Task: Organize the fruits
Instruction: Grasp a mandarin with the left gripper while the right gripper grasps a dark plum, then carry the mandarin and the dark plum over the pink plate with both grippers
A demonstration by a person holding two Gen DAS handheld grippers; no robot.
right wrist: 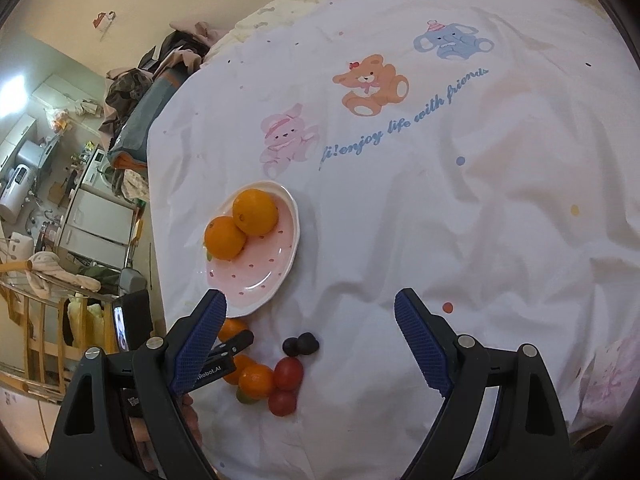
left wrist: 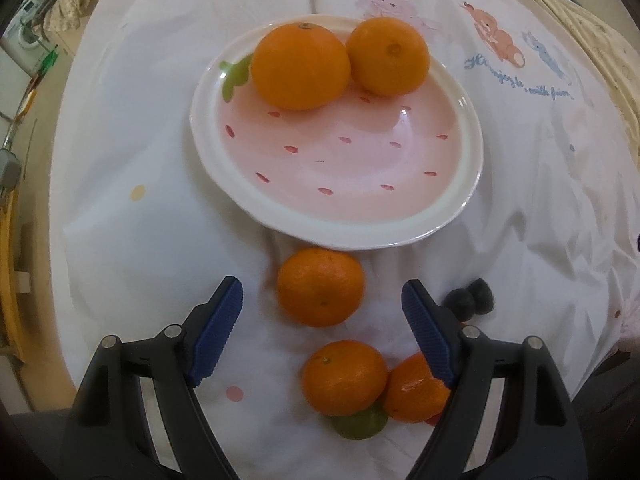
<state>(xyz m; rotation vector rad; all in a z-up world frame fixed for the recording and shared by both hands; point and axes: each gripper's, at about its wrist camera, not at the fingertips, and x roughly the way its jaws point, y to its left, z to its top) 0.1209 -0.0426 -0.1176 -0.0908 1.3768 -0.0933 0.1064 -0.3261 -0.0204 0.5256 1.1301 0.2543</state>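
Note:
A pink strawberry-pattern plate (left wrist: 360, 216) lies on a white printed sheet and holds two large oranges (left wrist: 301, 66) (left wrist: 387, 56) at its far side. My left gripper (left wrist: 322, 312) is open and empty, its jaws either side of a mandarin (left wrist: 320, 286) just in front of the plate. Two more mandarins (left wrist: 344, 378) (left wrist: 414, 390) and a green fruit (left wrist: 360, 424) lie nearer. Two dark plums (left wrist: 470, 300) sit to the right. My right gripper (right wrist: 310, 320) is open and empty, hovering above the sheet. In the right wrist view the plate (right wrist: 260, 288), plums (right wrist: 301, 345) and two red tomatoes (right wrist: 288, 372) show.
The sheet (right wrist: 440, 200) covers a bed with wrinkles and cartoon prints. The bed's left edge (right wrist: 154, 240) drops to a cluttered room with appliances and a wooden rack (right wrist: 36, 340). A pile of clothes (right wrist: 160, 68) lies at the far left of the bed.

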